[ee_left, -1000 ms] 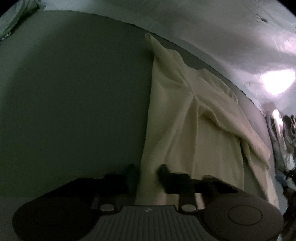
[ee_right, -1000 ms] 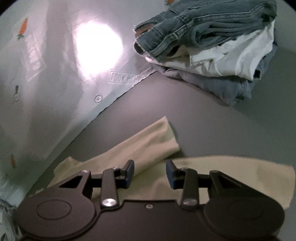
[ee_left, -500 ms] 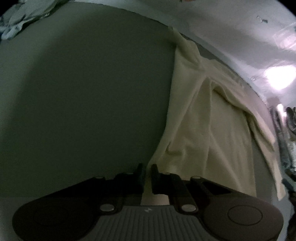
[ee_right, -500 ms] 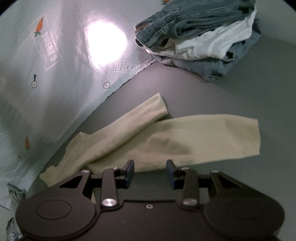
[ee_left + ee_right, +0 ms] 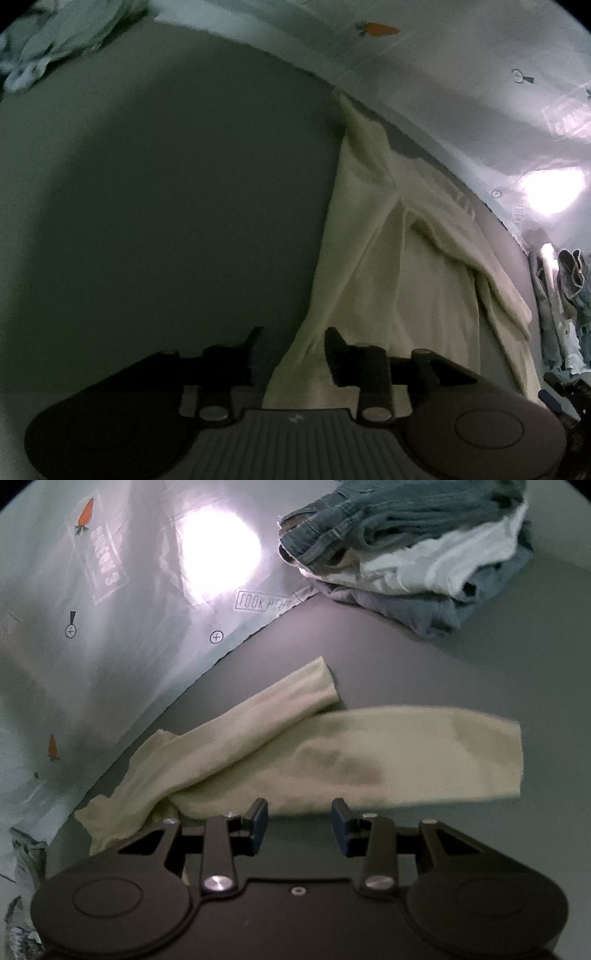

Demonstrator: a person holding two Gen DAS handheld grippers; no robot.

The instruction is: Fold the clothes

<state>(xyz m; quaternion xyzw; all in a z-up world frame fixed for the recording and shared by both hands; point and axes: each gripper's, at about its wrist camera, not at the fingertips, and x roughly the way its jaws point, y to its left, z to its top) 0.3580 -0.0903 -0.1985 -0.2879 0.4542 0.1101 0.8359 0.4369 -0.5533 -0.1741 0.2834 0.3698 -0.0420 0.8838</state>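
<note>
A pale yellow garment [image 5: 424,277] lies flat on the grey table [image 5: 166,203], one sleeve folded across it. My left gripper [image 5: 293,334] is at the garment's near left edge. Its jaws are opening; the cloth edge runs between them and the pads do not press on it. In the right wrist view the same garment [image 5: 369,753] stretches sideways just past the fingertips. My right gripper [image 5: 300,806] stands open over bare table, nothing between its blue pads.
A stack of folded jeans and a white piece [image 5: 406,542] sits at the far right of the table. Crumpled light clothes [image 5: 55,44] lie at the far left. A shiny plastic sheet with carrot prints [image 5: 110,627] borders the table's far edge.
The left jaws closed on the garment's edge, pulled it a little, then spread apart again. The right gripper drew back, so the garment now lies wholly beyond its fingertips.
</note>
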